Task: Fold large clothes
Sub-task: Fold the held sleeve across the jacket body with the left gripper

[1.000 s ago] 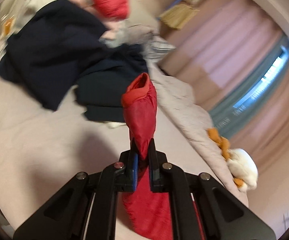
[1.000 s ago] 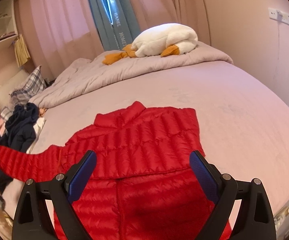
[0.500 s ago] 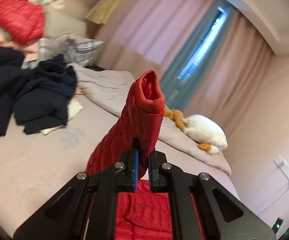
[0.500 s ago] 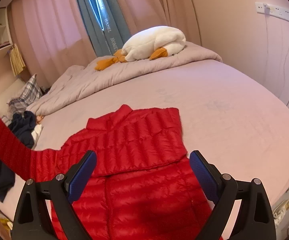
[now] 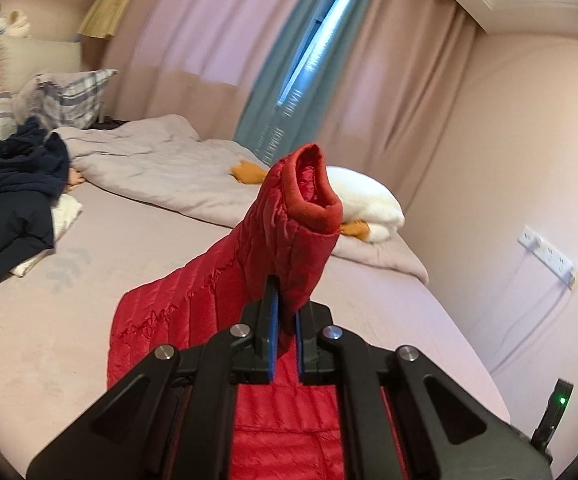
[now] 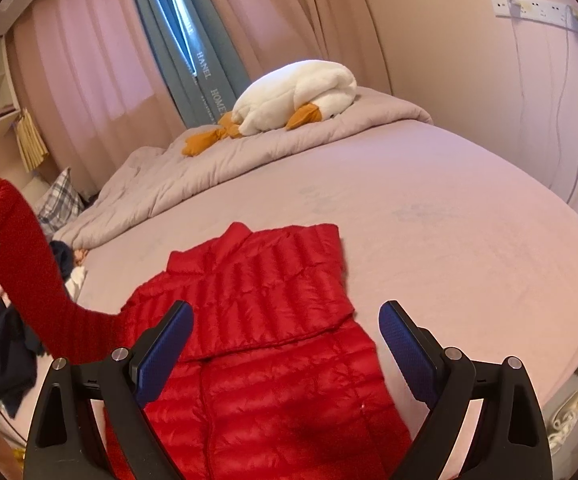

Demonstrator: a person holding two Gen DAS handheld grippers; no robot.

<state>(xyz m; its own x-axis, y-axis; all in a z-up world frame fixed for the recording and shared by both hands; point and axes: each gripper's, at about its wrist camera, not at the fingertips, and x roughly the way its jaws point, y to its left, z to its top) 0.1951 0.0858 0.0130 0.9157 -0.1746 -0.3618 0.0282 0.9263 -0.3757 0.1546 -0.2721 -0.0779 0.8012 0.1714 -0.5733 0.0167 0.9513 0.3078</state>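
Left tongs [image 5: 285,320] pinching red down jacket [image 6: 265,344] sleeve cuff [image 5: 315,188], raised; right tongs [image 6: 285,344] spread above jacket. Nearby on bed [image 6: 469,240]: goose plush [image 6: 301,92], navy clothes [image 5: 13,196], grey duvet [image 5: 161,168].

Jacket [image 6: 273,320] flat on bed [image 6: 469,248], plush duck [image 6: 301,96] on duvet [image 6: 193,176] behind it.

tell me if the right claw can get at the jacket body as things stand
Probably yes. The right claw is open and empty, right above the jacket lying flat on the bed, with nothing between them. The left claw holds the raised sleeve off to the side.
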